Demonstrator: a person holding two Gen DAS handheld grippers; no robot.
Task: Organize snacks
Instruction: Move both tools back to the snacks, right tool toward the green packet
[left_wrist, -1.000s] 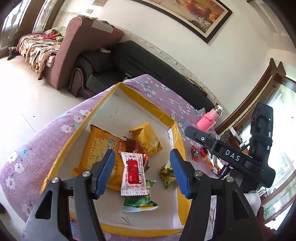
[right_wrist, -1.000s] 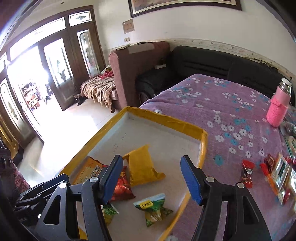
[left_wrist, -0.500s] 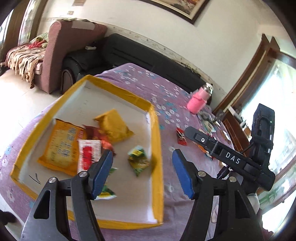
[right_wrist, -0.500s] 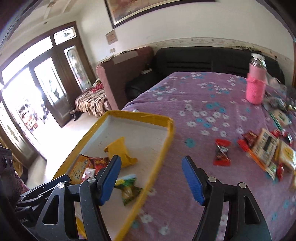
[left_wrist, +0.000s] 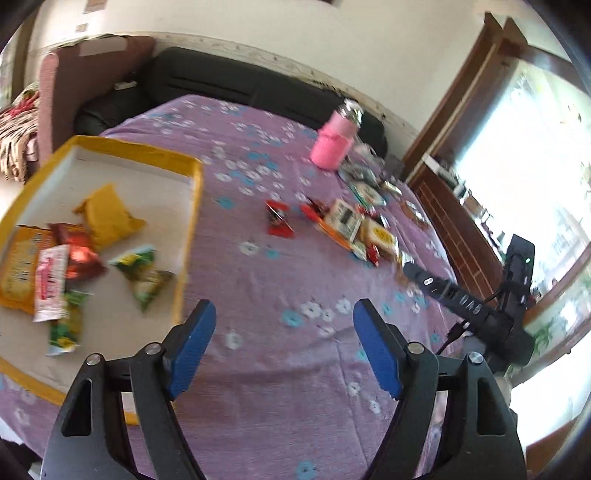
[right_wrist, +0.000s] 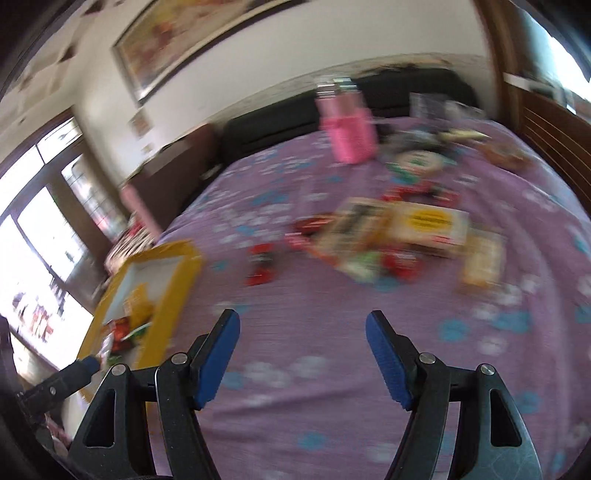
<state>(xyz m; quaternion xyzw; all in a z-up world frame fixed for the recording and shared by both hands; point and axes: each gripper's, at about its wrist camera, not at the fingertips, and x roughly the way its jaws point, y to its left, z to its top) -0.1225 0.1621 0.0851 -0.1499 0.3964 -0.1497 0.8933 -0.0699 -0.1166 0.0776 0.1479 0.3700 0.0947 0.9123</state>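
Note:
A yellow-rimmed white tray (left_wrist: 195, 206) on the purple floral cloth holds several snack packets, among them a yellow one (left_wrist: 107, 218) and a green one (left_wrist: 144, 273). The tray also shows at the left of the right wrist view (right_wrist: 173, 291). A loose red candy (left_wrist: 279, 223) lies right of the tray, and a pile of snack packets (left_wrist: 354, 225) lies further right, blurred in the right wrist view (right_wrist: 402, 236). My left gripper (left_wrist: 284, 343) is open and empty above bare cloth right of the tray. My right gripper (right_wrist: 303, 354) is open and empty, short of the pile.
A pink bottle (left_wrist: 334, 142) stands at the far side of the table, beyond the pile. A black sofa (left_wrist: 236, 81) runs along the far table edge. The right gripper's body (left_wrist: 476, 306) shows at the right of the left wrist view, over the table's right edge.
Both grippers have swung right, away from the tray and towards the snack pile. Both stayed open and empty. The right wrist view is now motion-blurred.

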